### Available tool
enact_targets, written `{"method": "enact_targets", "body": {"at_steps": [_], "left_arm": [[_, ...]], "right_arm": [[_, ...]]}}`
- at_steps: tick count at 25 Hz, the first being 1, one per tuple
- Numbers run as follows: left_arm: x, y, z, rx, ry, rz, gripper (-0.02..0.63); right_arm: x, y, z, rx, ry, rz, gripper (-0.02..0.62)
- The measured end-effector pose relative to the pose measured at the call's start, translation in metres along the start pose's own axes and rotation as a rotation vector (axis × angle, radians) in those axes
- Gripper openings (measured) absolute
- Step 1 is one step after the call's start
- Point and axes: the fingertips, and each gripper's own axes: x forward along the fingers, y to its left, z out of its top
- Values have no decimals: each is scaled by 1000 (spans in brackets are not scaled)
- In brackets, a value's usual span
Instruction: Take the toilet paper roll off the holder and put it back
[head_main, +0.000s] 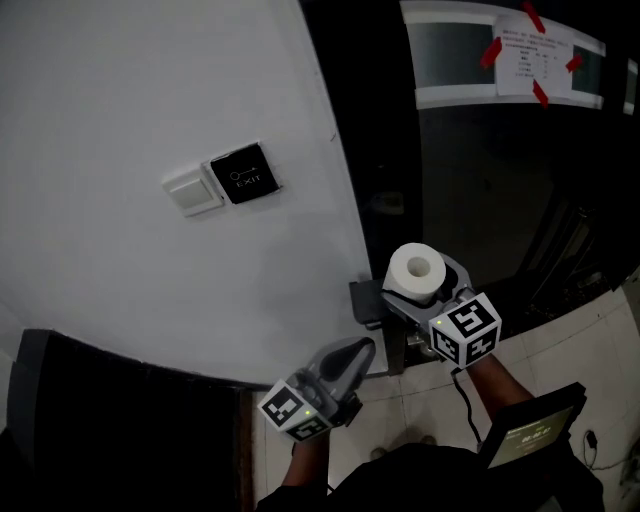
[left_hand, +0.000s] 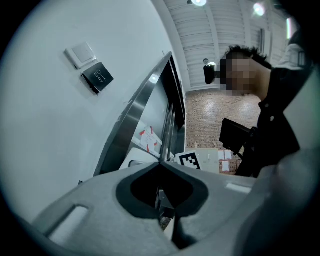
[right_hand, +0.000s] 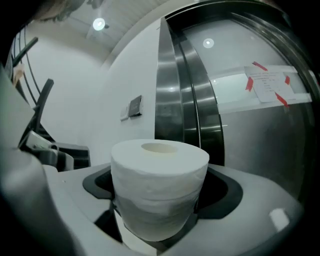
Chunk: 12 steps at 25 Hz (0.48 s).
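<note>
Your right hand-held gripper grasps the toilet paper roll by its sides. The roll stands upright with its core hole facing up, in front of a dark metal door. Your left hand-held gripper sits lower, near the white wall, clenched on nothing. A black exit button and a white switch touch side by side on that wall.

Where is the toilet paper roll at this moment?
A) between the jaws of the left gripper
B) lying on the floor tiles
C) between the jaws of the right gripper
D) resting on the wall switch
C: the right gripper view shows the toilet paper roll upright and clamped in the right gripper, while the left gripper has its jaws together on nothing.
</note>
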Motion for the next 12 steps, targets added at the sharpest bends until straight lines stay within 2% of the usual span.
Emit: {"method": "enact_targets", "body": {"at_steps": [6,9,12], "left_arm": [[14,-7,7,18,1,-33,0],[21,-13,11,27,-3,-54,0],[30,-18,11,32,4,-75,0]], "right_arm": [[-57,7,35,233,-174,154,474],[-81,-1,38,346,-228,181,472],[-93,-9,30,406,-251,187,473]]}}
